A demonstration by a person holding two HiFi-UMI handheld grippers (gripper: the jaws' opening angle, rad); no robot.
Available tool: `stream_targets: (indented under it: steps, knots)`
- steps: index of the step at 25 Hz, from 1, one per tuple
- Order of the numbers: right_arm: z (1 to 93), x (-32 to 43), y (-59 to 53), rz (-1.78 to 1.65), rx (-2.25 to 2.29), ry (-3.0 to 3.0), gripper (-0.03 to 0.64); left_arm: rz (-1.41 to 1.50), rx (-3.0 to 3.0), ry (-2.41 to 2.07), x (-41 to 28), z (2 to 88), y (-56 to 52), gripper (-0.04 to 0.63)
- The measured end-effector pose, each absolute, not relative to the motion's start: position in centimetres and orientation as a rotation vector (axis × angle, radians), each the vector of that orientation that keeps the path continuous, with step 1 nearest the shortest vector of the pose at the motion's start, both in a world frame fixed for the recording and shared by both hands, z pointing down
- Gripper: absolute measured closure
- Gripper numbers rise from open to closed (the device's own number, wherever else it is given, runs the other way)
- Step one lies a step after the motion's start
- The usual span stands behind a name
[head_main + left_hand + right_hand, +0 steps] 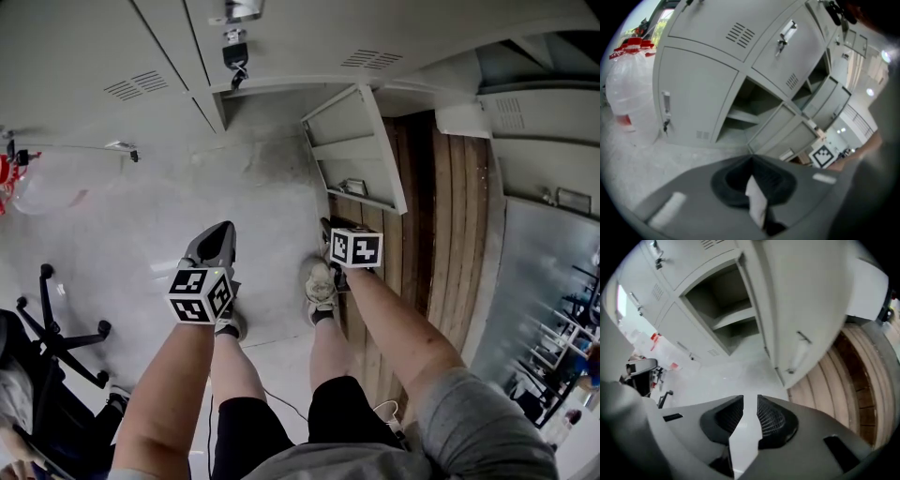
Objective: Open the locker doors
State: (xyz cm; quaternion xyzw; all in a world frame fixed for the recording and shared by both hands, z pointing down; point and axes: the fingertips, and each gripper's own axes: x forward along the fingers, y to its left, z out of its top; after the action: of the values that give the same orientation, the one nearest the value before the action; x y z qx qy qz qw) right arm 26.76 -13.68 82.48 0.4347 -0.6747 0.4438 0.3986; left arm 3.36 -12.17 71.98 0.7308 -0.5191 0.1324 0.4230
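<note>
Grey locker door (361, 155) ajar; upper lockers (112, 47) cropped; left gripper (751, 158) fingers clenched, right gripper (750, 399) fingers parted, empty.

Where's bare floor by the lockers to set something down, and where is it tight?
Free: the grey concrete floor between the closed lockers, the open locker door and the left claw. The wooden boards right of that door also look bare. Crowded: far left by the plastic bag and lower left around the office chair.

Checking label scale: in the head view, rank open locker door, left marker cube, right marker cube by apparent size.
1. open locker door, clearly largest.
2. left marker cube and right marker cube: nearly alike, so unranked.
</note>
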Motion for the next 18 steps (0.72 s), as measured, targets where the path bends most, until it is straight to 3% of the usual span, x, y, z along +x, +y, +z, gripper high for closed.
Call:
stream_targets:
  steps: [8, 12, 18]
  knots:
    - [80.8, 14.6, -17.6, 1.099, 0.933, -1.990, 0.575, 0.447, 1.838, -1.323, 1.6, 73.8, -13.5, 0.591]
    - [80.5, 12.9, -18.8, 1.052, 0.902, -1.996, 0.577, 0.539, 1.821, -1.284, 0.7, 75.4, -12.9, 0.592]
    - [80.7, 13.1, -19.0, 1.033, 0.906, -1.980, 0.577, 0.418, 1.796, -1.277, 1.2, 74.7, -13.5, 0.592]
